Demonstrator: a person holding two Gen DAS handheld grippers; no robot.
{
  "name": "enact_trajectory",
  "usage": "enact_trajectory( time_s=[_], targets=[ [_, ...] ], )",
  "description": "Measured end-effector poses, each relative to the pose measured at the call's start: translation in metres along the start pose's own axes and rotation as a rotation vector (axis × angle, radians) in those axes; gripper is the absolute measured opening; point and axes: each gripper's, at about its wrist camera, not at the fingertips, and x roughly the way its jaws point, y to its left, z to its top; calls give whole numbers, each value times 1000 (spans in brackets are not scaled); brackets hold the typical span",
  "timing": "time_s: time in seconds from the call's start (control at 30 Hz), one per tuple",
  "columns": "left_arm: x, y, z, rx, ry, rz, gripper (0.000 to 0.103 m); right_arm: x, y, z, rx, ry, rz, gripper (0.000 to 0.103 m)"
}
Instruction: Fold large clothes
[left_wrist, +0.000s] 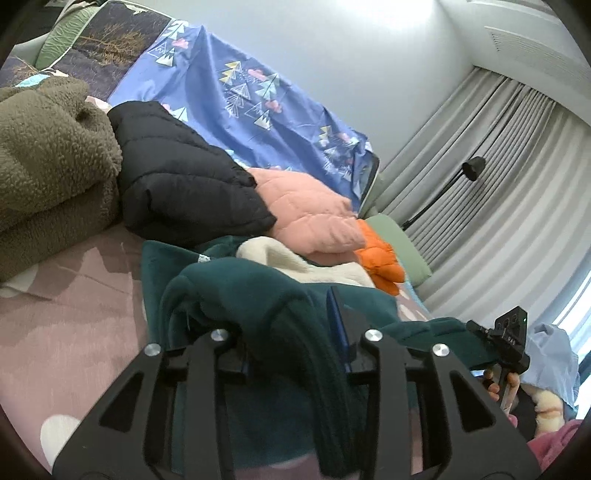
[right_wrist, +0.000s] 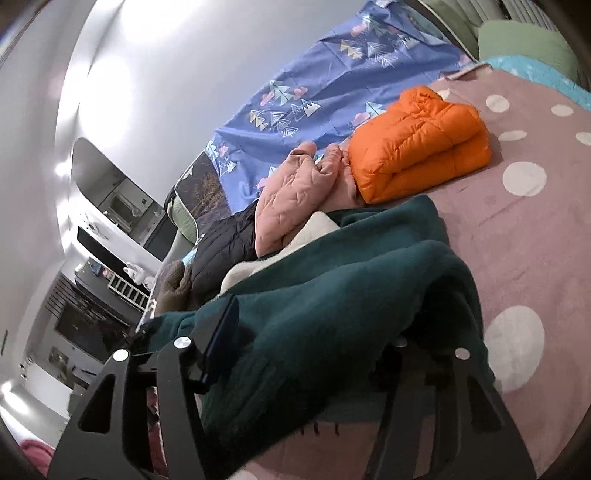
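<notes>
A dark teal fleece garment (left_wrist: 251, 291) with a cream lining (left_wrist: 295, 262) lies on the pink bed. My left gripper (left_wrist: 291, 332) is shut on a bunched fold of the teal garment, which drapes over its fingers. My right gripper (right_wrist: 310, 332) is shut on another edge of the same garment (right_wrist: 332, 280); the cloth hides its right finger. The right gripper also shows in the left wrist view (left_wrist: 506, 339), at the far right, holding the stretched teal edge.
Folded clothes lie behind: an olive fleece (left_wrist: 48, 155), a black puffer jacket (left_wrist: 184, 177), a pink quilted jacket (left_wrist: 310, 210) and an orange puffer jacket (right_wrist: 417, 144). A blue patterned sheet (left_wrist: 258, 96) covers the wall side. Grey curtains (left_wrist: 498, 177) hang at right.
</notes>
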Motion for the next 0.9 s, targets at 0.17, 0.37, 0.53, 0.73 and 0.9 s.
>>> enact_trajectory(
  time_s=[0.17, 0.37, 0.53, 0.73, 0.9],
  targets=[
    [-14, -7, -8, -9, 5, -29, 32, -21, 3, -7, 10, -8, 31, 59],
    [-25, -12, -19, -18, 34, -67, 45, -25, 15, -15, -30, 26, 54, 66],
    [-28, -28, -20, -20, 75, -198, 39, -22, 15, -2, -19, 10, 160, 64],
    [4, -23, 19, 11, 15, -69, 30, 45, -45, 58, 265, -13, 98, 57],
    [59, 53, 31, -246, 121, -21, 32, 83, -83, 57, 507, 69, 166, 70]
  ],
)
